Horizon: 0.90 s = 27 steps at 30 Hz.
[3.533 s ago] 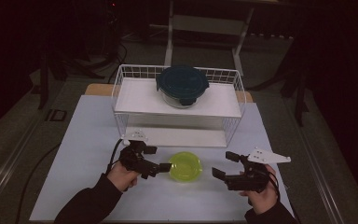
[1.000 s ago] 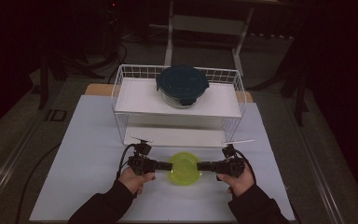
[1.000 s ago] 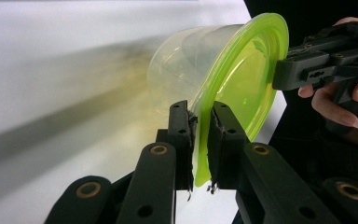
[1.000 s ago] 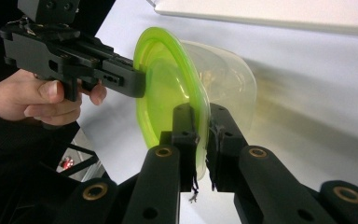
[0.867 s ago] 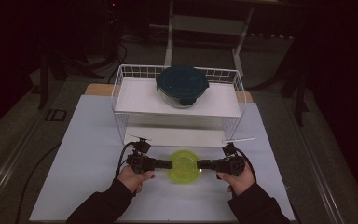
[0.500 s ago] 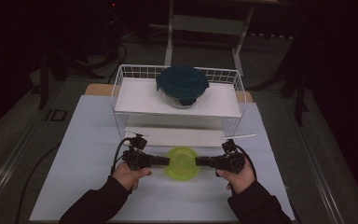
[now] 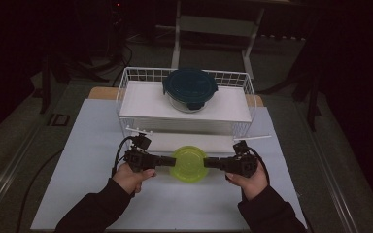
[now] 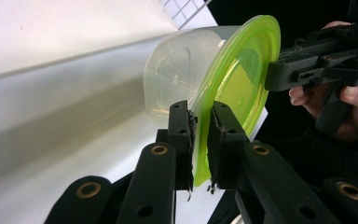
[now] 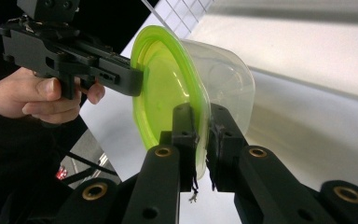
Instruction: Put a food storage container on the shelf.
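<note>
the clear tub with its lime lid [image 7: 189, 163], light, thin and slippery, hangs above the worktop [image 7: 77, 160] before the wire basket [image 7: 126, 87], left gripper [image 8: 199, 140] and right gripper [image 9: 200, 140] each clenched on opposite lid rims, the surest hold.

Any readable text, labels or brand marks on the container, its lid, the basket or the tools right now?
None can be read.
Green-lidded container: lid and clear body are plain in both gripper views.
Dark-lidded container in the wire basket: no marking can be made out in the high view.
Left tool and right tool: bare black, no print.
</note>
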Each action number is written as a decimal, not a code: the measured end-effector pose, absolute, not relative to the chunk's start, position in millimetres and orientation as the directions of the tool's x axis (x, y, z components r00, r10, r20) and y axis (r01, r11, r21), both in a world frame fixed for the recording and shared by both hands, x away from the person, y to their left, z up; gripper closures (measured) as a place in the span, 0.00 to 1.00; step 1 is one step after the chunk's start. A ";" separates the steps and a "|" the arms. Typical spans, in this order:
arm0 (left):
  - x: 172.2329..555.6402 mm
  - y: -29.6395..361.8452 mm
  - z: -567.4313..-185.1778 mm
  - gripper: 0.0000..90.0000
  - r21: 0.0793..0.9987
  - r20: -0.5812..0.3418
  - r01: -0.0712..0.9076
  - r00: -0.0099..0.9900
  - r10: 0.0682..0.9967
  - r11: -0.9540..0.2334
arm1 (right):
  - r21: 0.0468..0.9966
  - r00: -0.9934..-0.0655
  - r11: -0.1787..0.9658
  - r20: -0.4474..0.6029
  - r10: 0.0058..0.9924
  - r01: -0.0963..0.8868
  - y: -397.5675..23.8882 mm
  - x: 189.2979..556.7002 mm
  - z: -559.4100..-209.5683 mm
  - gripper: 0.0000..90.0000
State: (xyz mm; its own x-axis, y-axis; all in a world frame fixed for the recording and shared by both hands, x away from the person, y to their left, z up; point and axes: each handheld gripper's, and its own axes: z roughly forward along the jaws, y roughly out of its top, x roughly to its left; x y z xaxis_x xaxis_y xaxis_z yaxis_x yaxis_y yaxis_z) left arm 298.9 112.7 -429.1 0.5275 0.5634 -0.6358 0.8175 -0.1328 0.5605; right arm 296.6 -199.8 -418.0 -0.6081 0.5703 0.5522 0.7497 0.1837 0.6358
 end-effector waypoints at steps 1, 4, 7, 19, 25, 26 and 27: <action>298.9 113.0 -427.2 0.89 0.562 -0.634 0.816 0.529 0.565 -0.133 | 0.642 -0.611 0.181 0.550 0.569 0.745 -199.4 296.7 -415.7 0.92; 299.7 114.5 -419.3 0.89 0.572 -0.625 0.809 0.535 0.569 -0.132 | 0.650 -0.615 0.176 0.546 0.569 0.740 -198.1 296.9 -410.3 0.91; 300.6 116.3 -411.1 0.89 0.582 -0.617 0.803 0.540 0.572 -0.129 | 0.660 -0.619 0.171 0.539 0.571 0.732 -195.9 297.9 -404.4 0.91; 299.2 123.6 -370.7 0.89 0.636 -0.592 0.763 0.580 0.560 -0.117 | 0.692 -0.639 0.157 0.523 0.564 0.705 -190.6 301.6 -378.9 0.90; 298.9 123.1 -348.5 0.90 0.665 -0.562 0.737 0.602 0.567 -0.123 | 0.698 -0.634 0.139 0.525 0.567 0.702 -190.2 305.3 -367.7 0.90; 299.3 123.2 -345.8 0.90 0.667 -0.562 0.735 0.603 0.566 -0.120 | 0.701 -0.635 0.135 0.525 0.567 0.700 -190.1 305.8 -365.2 0.90; 299.7 123.5 -343.3 0.90 0.672 -0.558 0.732 0.604 0.569 -0.118 | 0.704 -0.636 0.132 0.524 0.566 0.698 -190.1 306.4 -362.6 0.90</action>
State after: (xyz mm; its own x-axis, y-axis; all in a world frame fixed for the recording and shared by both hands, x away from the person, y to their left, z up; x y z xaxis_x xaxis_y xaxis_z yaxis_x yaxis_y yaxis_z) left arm 299.7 123.5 -343.3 0.6043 0.5685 -0.5583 0.7315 -0.1181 0.6715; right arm 306.4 -190.1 -362.6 -0.6360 0.5664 0.5240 0.6976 0.1318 0.7042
